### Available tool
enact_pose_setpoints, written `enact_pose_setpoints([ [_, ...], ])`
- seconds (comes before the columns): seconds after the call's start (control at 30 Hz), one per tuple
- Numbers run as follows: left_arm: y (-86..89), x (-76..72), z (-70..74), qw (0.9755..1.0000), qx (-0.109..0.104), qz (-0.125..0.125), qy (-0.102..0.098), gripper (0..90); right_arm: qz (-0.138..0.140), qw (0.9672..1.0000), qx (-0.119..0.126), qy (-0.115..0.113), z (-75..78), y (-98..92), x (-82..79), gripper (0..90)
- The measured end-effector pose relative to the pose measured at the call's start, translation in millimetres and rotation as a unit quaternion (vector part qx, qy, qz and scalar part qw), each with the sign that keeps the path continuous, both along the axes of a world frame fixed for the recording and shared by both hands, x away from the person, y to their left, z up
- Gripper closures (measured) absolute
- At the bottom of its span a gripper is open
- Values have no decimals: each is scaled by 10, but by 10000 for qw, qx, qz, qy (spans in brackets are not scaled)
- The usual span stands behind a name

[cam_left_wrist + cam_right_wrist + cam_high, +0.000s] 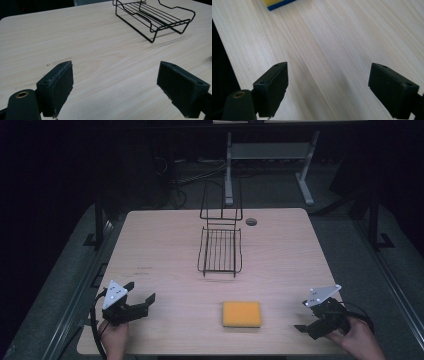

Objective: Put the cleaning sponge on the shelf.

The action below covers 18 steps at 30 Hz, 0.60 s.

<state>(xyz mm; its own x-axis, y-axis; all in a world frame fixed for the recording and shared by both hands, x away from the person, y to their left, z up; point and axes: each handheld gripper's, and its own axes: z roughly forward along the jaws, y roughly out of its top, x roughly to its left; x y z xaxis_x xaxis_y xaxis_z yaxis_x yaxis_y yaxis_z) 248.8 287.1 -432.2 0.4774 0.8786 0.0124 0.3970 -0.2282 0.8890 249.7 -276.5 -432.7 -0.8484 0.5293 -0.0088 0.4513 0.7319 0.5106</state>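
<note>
Nothing's really started yet. My left gripper (138, 301) and right gripper (306, 324) both sit near the table's (165, 227) near corners, jaws wide apart, holding nothing. The sponge (242, 314) lies flat between them, nearer my right. The wire rack (220, 251) stands farther back, nothing in it.

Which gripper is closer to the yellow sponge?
The right gripper, by a little. It sits to the right of the sponge, near the table's front right corner. The left gripper is farther off to the sponge's left. Neither touches it.
</note>
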Motion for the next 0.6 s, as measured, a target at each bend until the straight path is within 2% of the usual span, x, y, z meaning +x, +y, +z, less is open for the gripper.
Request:
enact_pose_setpoints([
  [0.23,4,11,-11,10000,17,-53,24,129,141,9997,-198,71,16,55,21,160],
  [0.3,9,10,-5,10000,34,-54,-1,130,152,9995,-266,56,47,85,15,160],
  [0.4,11,-2,0,10000,-50,-47,-22,130,258,9993,-284,15,111,131,5,160],
  [0.6,-27,-20,13,9999,54,-136,-38,130,476,9980,-425,37,219,273,31,160],
])
